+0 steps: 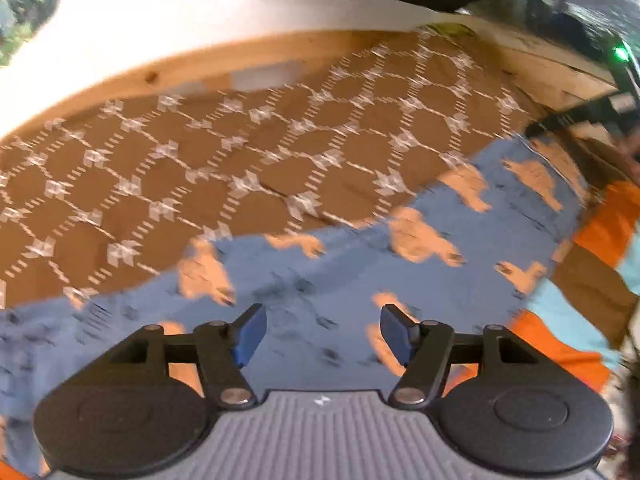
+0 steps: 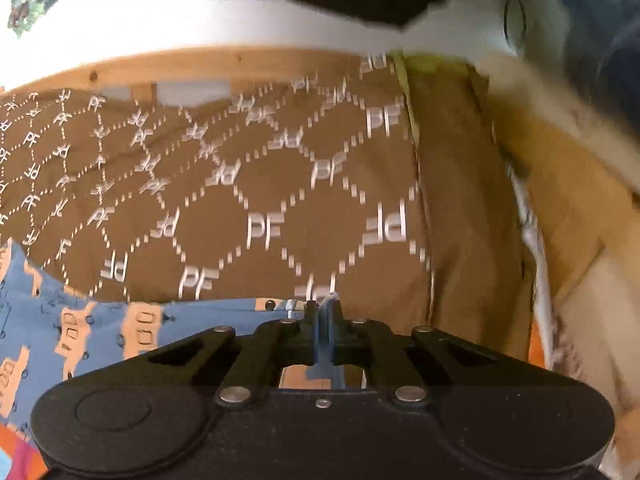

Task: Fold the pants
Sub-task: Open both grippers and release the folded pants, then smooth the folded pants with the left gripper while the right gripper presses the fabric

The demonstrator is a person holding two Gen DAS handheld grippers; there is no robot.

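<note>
The blue pants (image 1: pixel 344 276) with orange truck prints lie spread on a brown patterned sheet (image 1: pixel 224 168). My left gripper (image 1: pixel 323 330) is open just above the blue cloth, holding nothing. In the right wrist view the pants (image 2: pixel 100 332) lie at the lower left. My right gripper (image 2: pixel 325 320) is shut on the pants' edge, where a white thread and a small button show at the fingertips. The right gripper body (image 1: pixel 592 116) shows dark and blurred at the far right of the left wrist view.
The brown sheet (image 2: pixel 280 200) with white PF lettering covers a bed with a light wooden frame (image 1: pixel 256 56). A white wall (image 2: pixel 160 20) lies beyond. An orange and turquoise cloth (image 1: pixel 576 320) lies at the right. Cardboard-coloured panels (image 2: pixel 568 216) stand at the right.
</note>
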